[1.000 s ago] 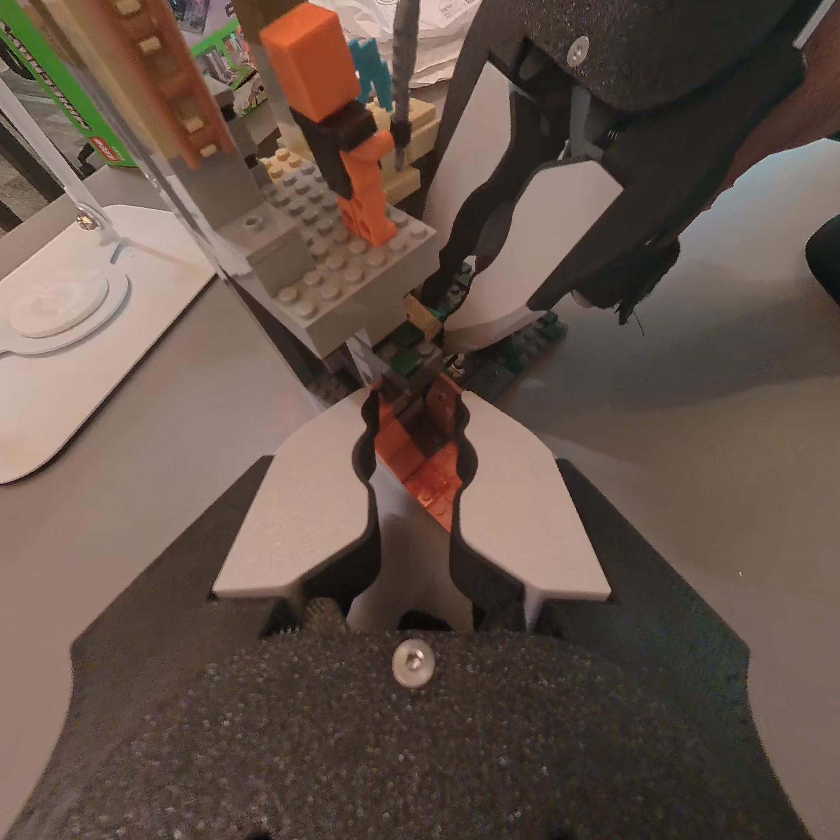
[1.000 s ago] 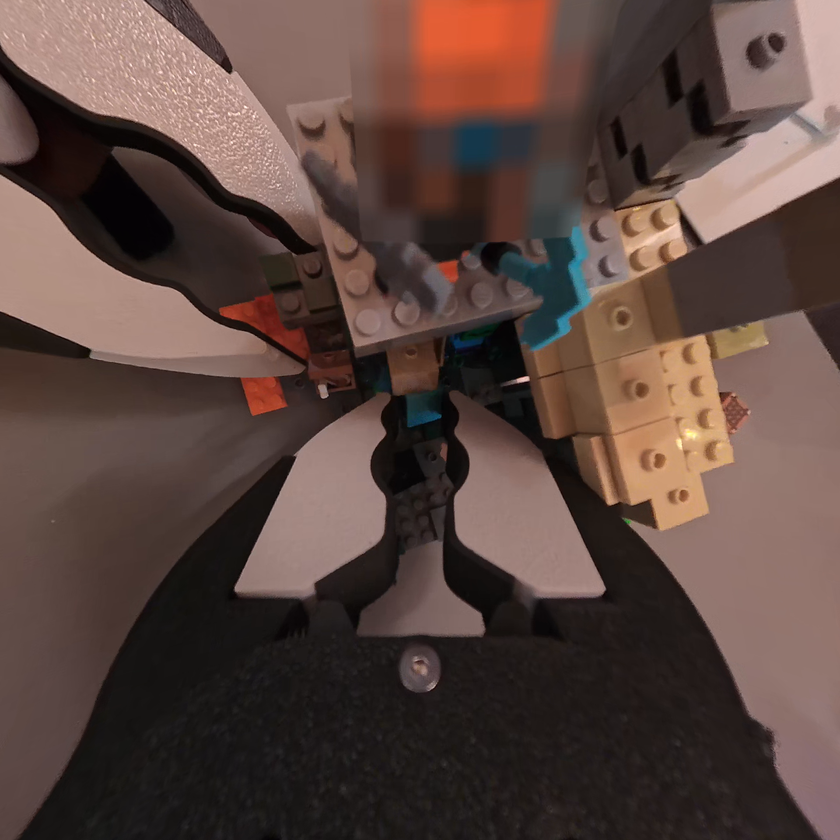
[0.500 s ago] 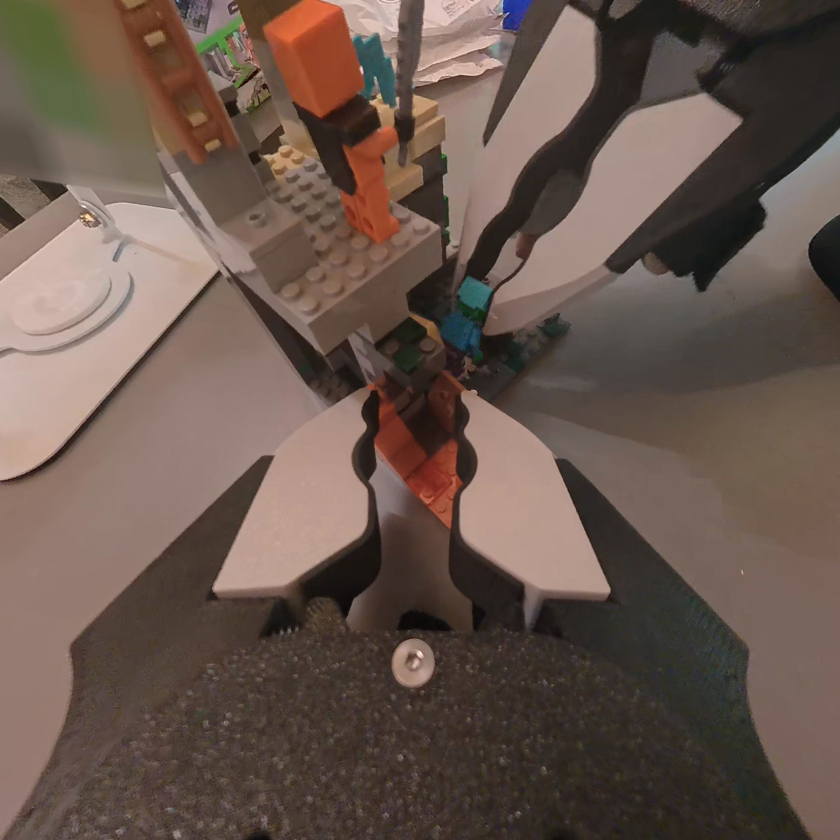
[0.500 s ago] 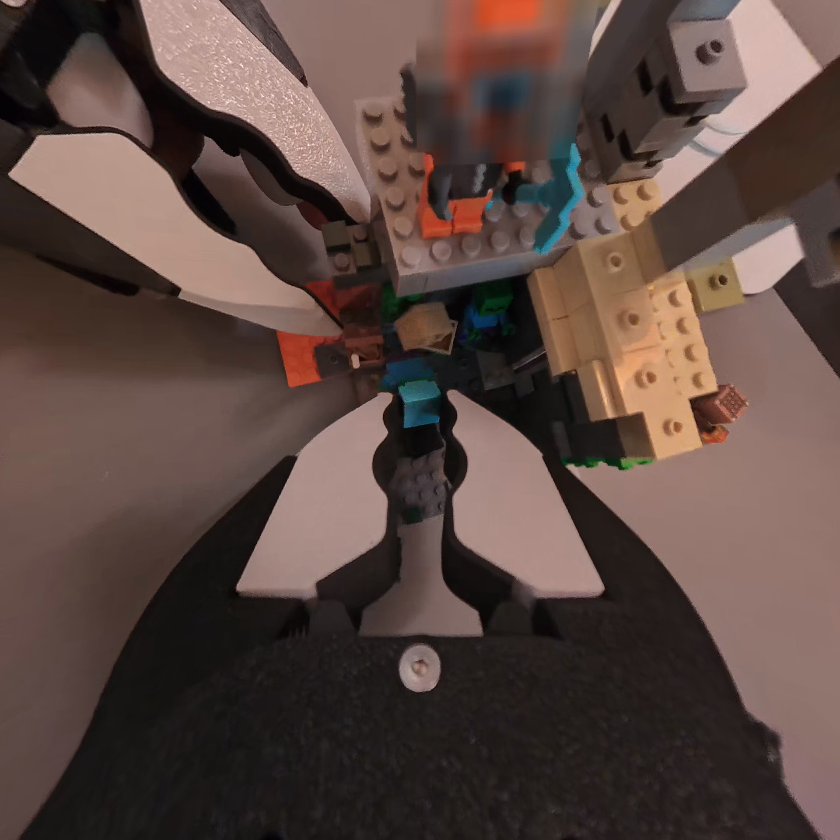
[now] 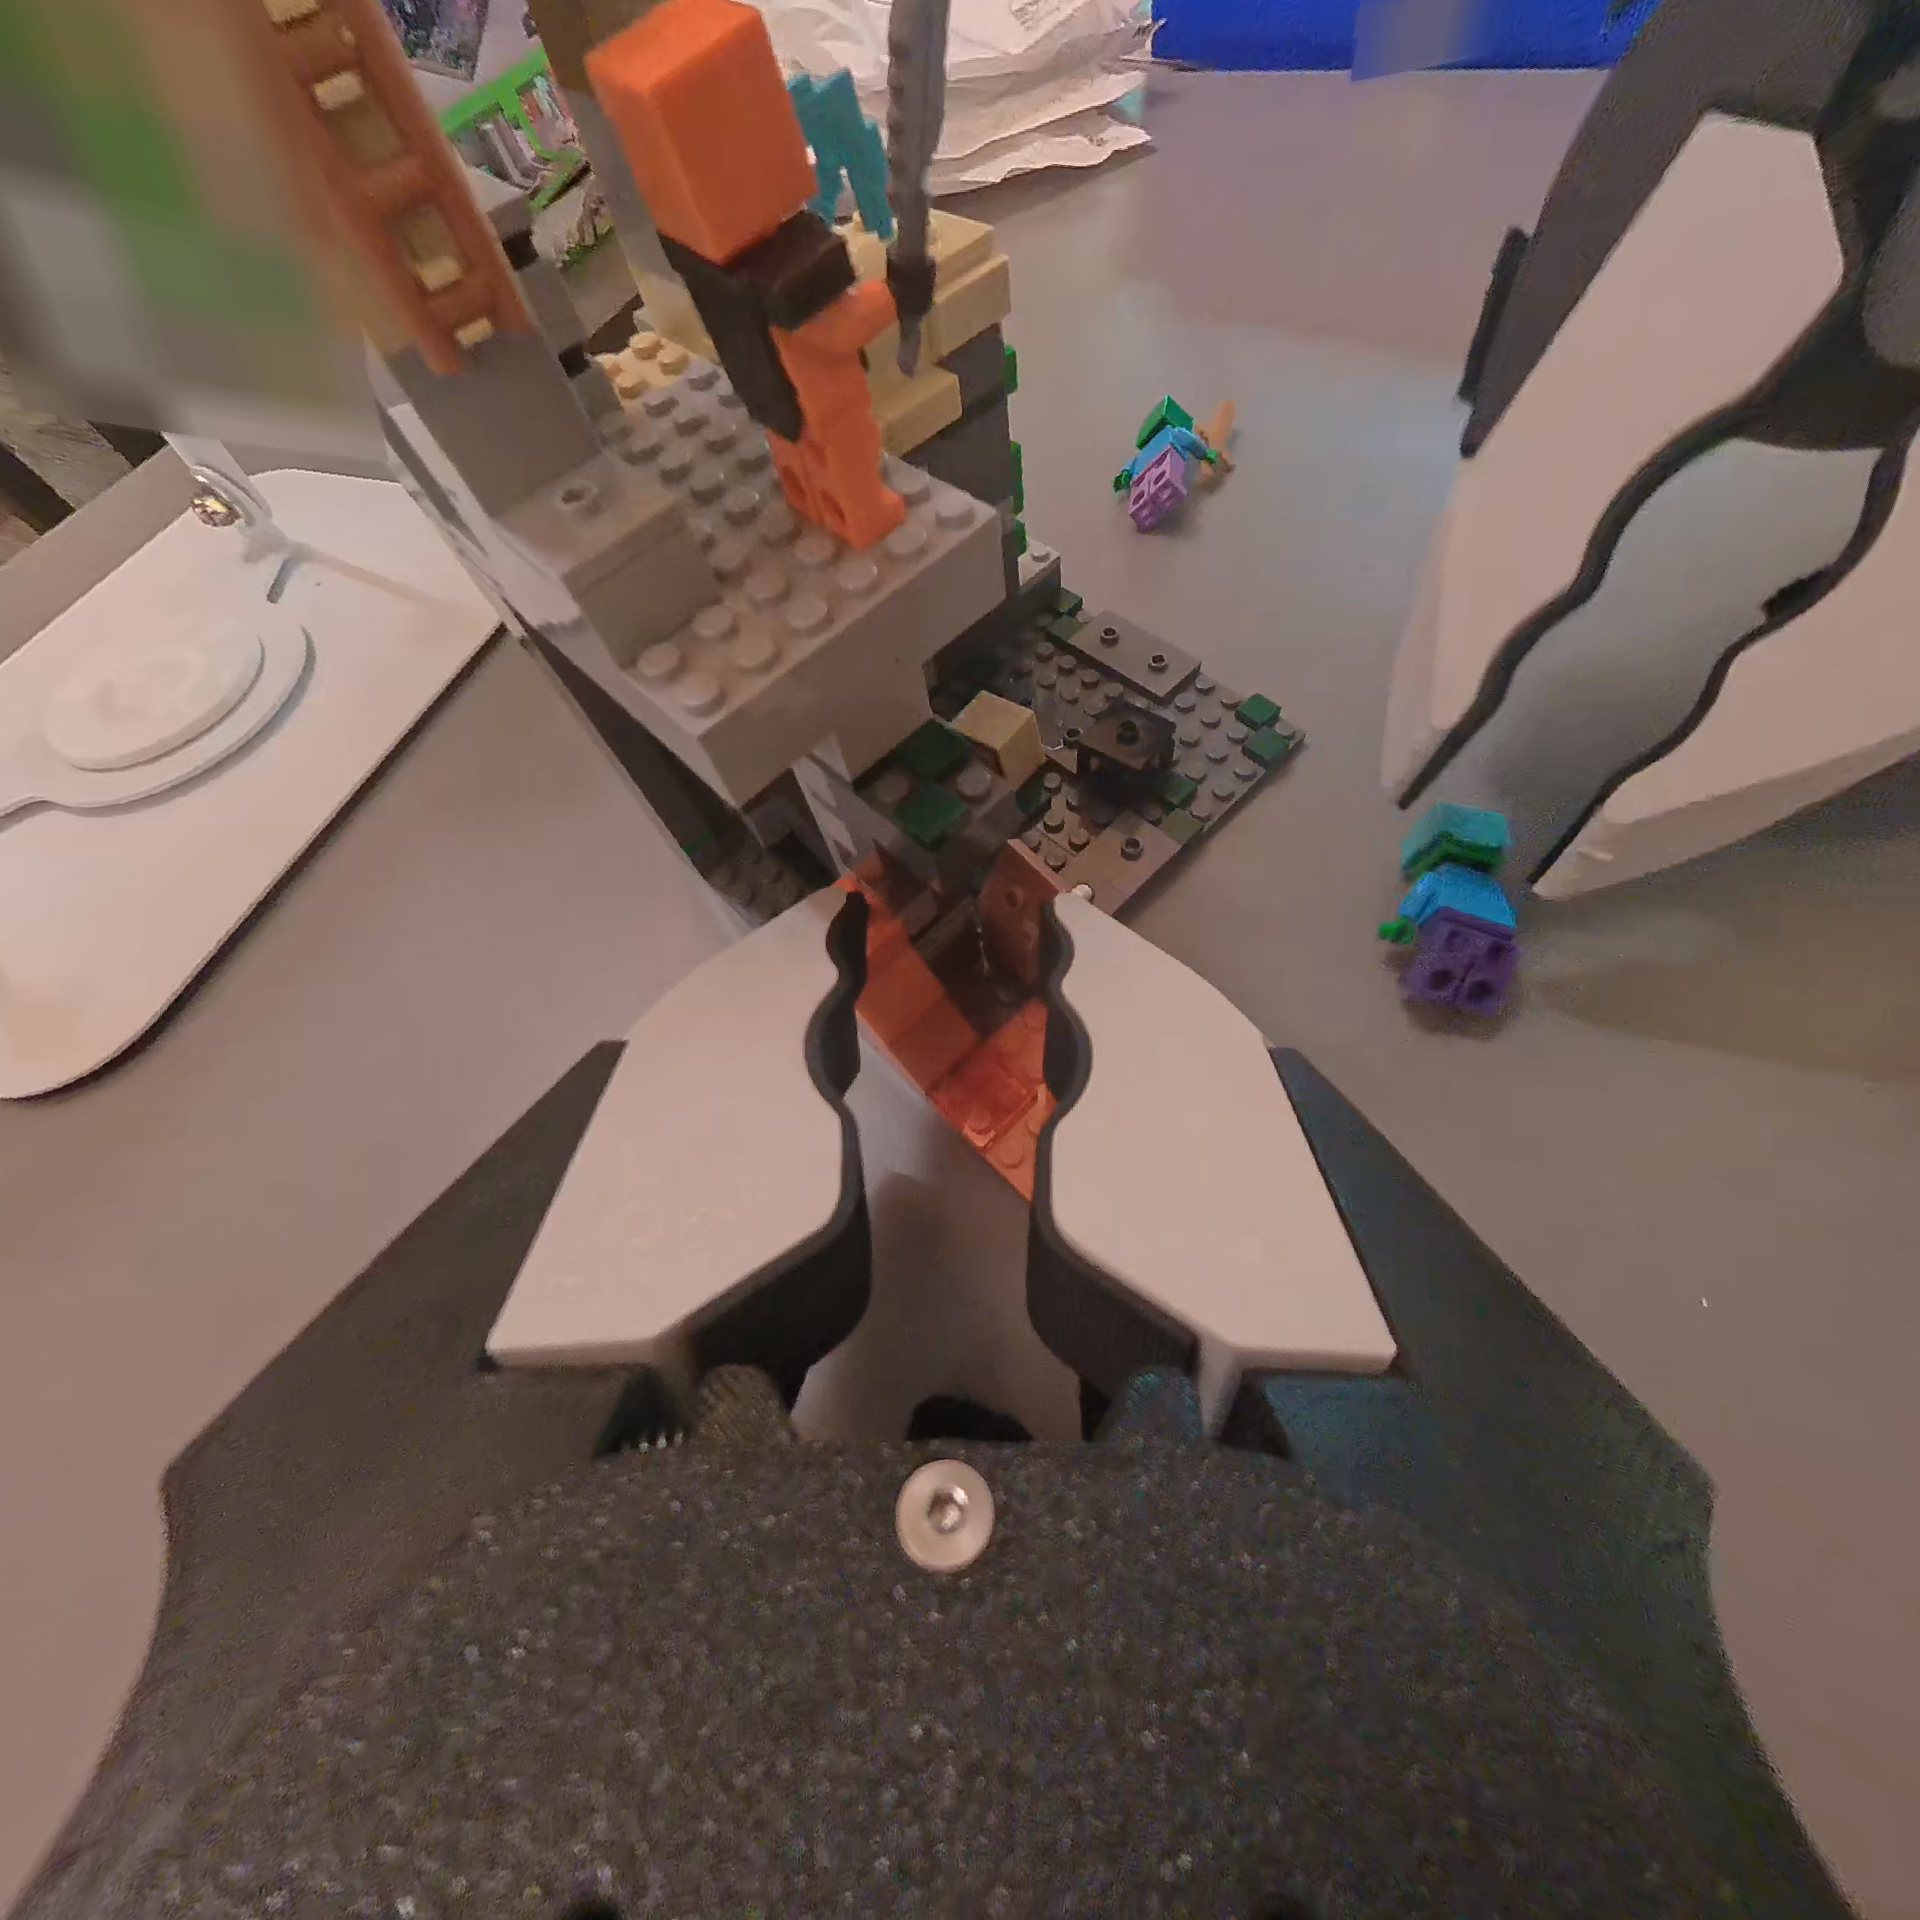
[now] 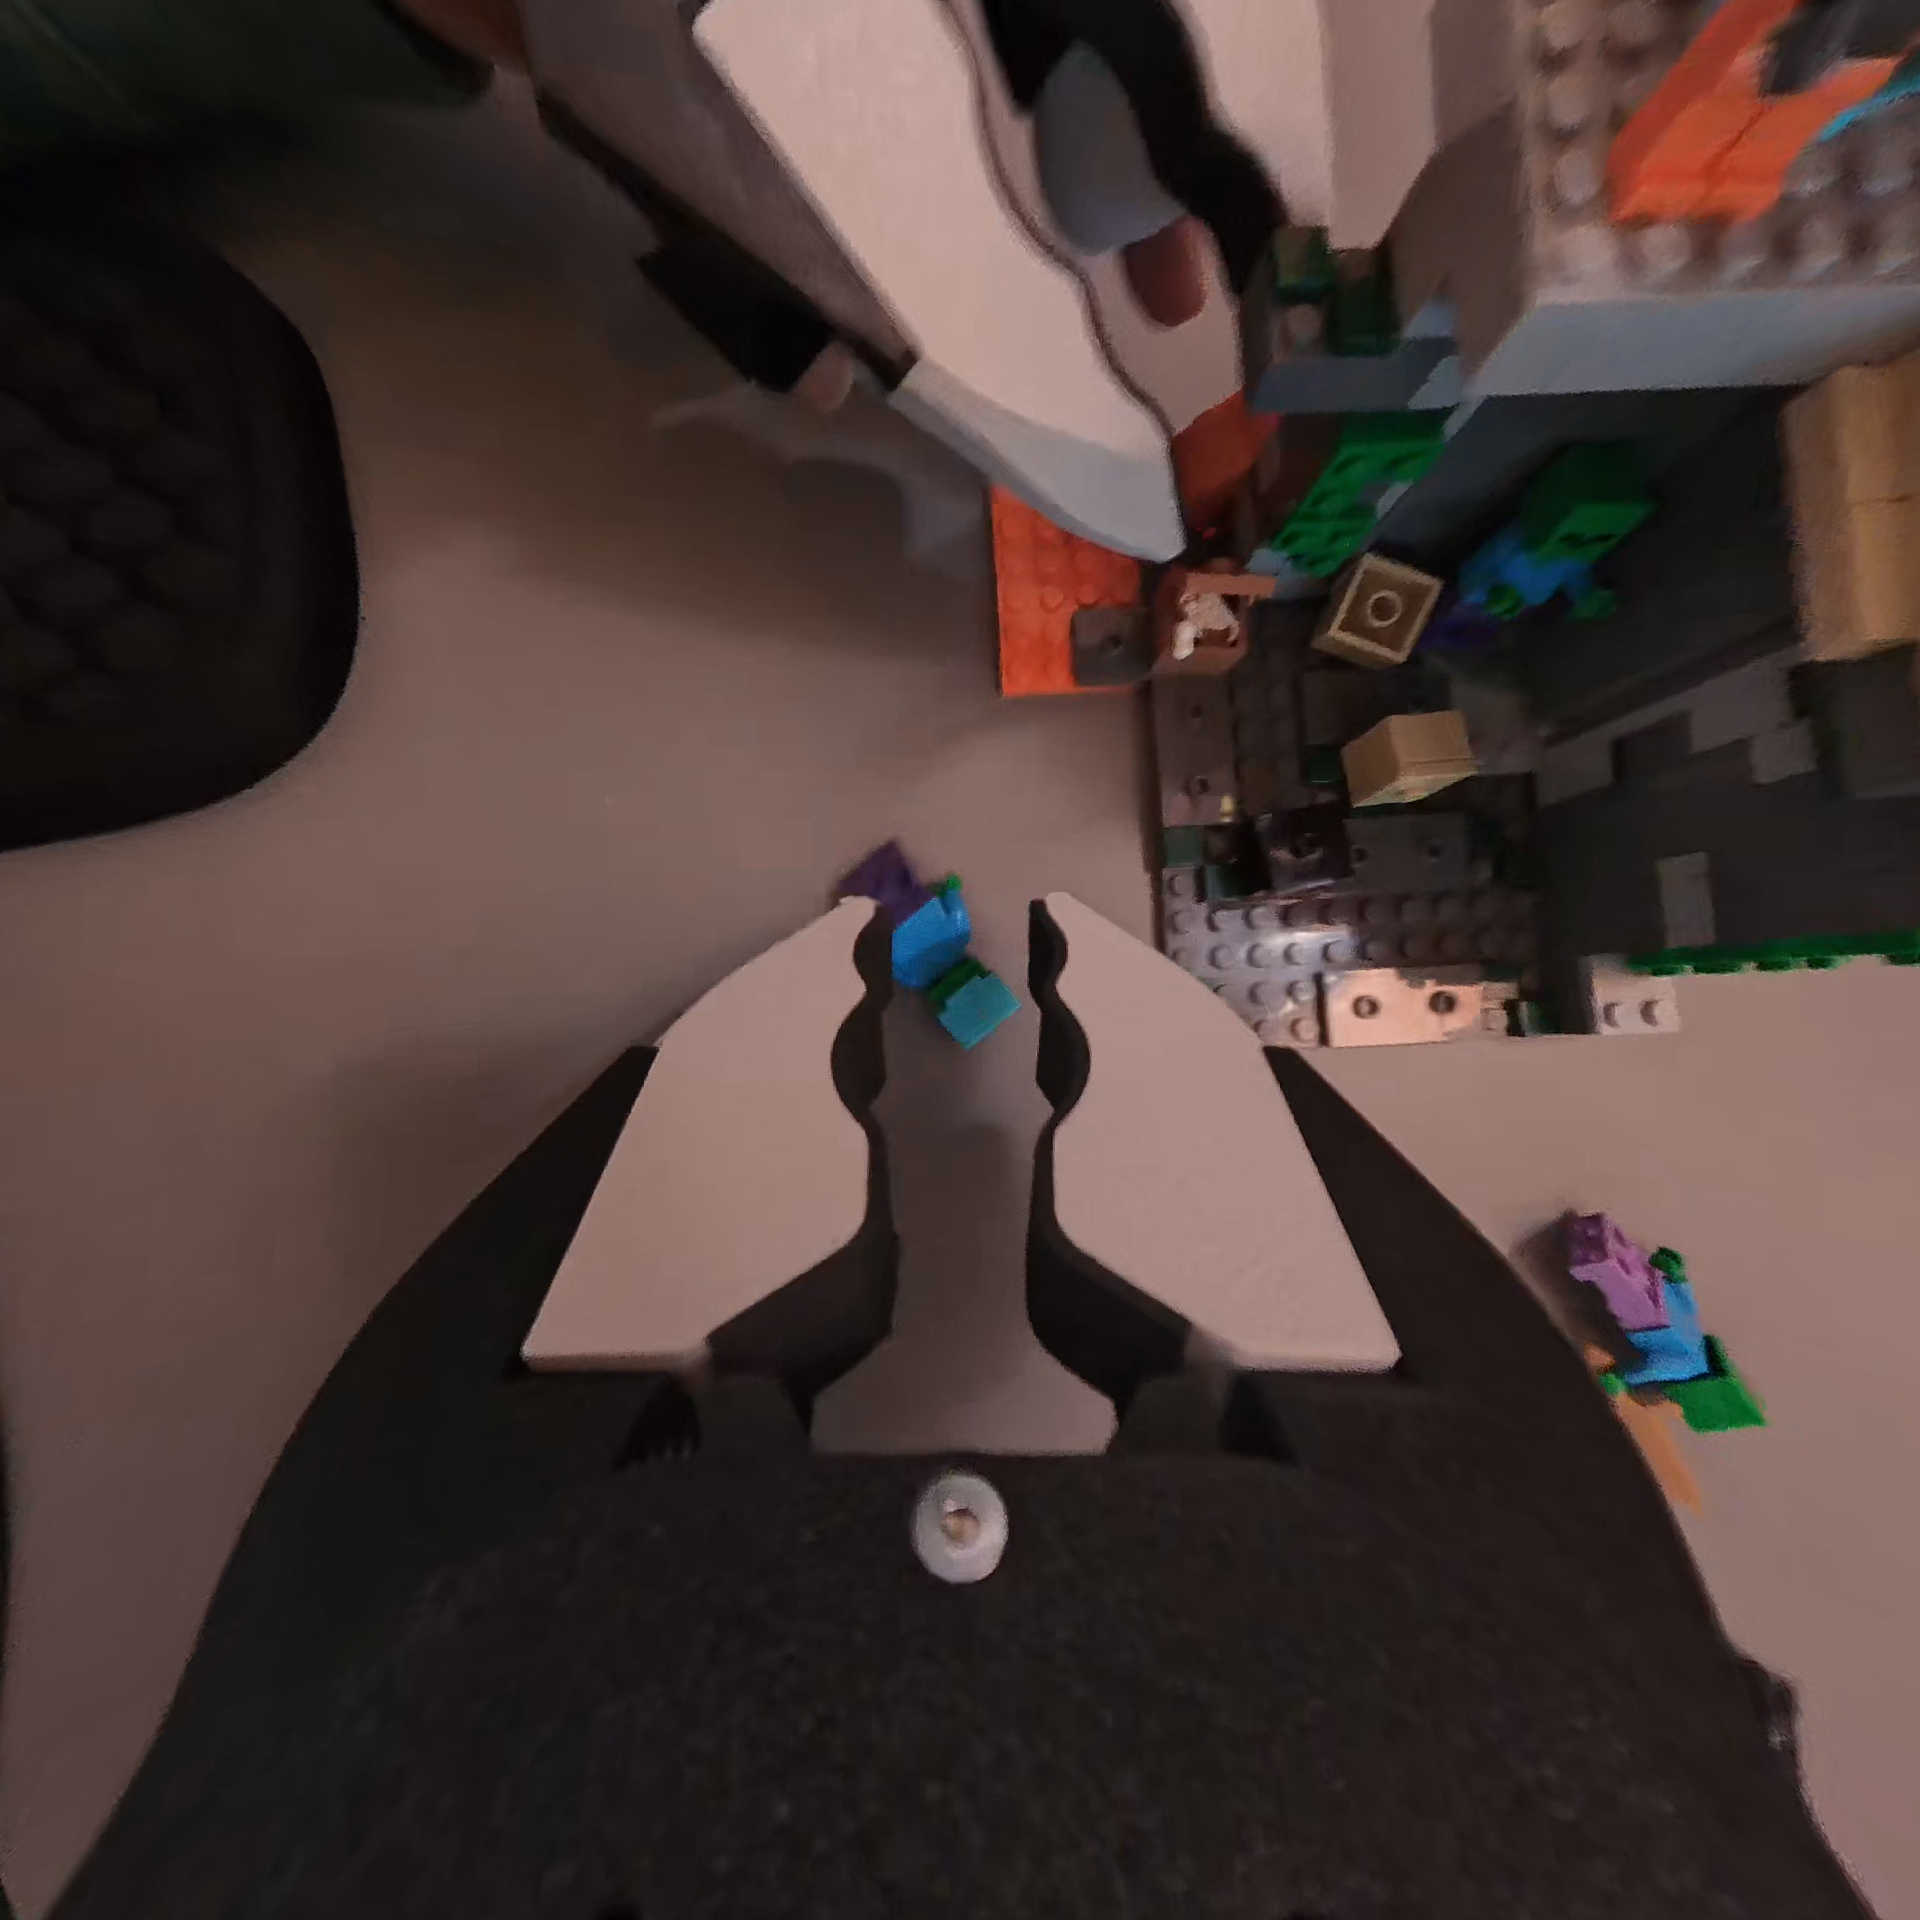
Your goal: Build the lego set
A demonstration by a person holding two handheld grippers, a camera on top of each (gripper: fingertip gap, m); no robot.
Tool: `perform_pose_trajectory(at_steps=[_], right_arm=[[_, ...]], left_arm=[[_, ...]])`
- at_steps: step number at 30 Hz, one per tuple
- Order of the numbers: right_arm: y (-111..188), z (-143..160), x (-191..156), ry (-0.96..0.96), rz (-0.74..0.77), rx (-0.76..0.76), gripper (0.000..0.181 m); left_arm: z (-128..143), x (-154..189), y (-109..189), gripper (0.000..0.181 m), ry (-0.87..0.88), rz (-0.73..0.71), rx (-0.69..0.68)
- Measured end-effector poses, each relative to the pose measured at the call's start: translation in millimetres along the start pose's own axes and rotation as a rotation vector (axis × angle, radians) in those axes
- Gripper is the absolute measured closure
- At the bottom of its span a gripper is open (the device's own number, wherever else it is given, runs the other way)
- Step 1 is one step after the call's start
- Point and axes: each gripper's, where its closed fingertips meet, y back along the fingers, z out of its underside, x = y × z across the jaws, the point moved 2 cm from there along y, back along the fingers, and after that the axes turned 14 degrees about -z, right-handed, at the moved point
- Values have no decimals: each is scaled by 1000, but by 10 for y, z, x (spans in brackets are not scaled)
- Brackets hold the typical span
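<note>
Right claw has pulled back from the lego build and released the small teal-and-purple figure, which now lies on the table between its narrowly parted fingers. Earlier the figure sat gripped inside the build. Left claw stays clamped on the orange base plate, steadying the set. Judgement: figure removed, needs re-gripping.

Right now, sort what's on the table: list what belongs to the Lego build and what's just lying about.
Belongs to the build:
- grey and tan brick tower model
- orange blocky minifigure
- two small teal-headed, purple-legged figures
- orange base plate

Lying about:
- white flat stand
- crumpled white papers
</note>
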Motion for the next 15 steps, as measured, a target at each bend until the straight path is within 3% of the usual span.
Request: perform_pose_trajectory(at_steps=[1, 6, 13, 15], right_arm=[[43, -47, 44, -17, 10, 30, 153], [220, -204, 565, -113, 219, 129, 149], [-75, -154, 884, -224, 289, 127, 146], [-122, -174, 932, -227, 300, 142, 154]], left_arm=[[1, 1, 1, 150, 0, 1, 0], [0, -2, 2, 151, 5, 6, 1], [2, -2, 8, 151, -4, -3, 4], [2, -1, 8, 151, -3, -2, 4]])
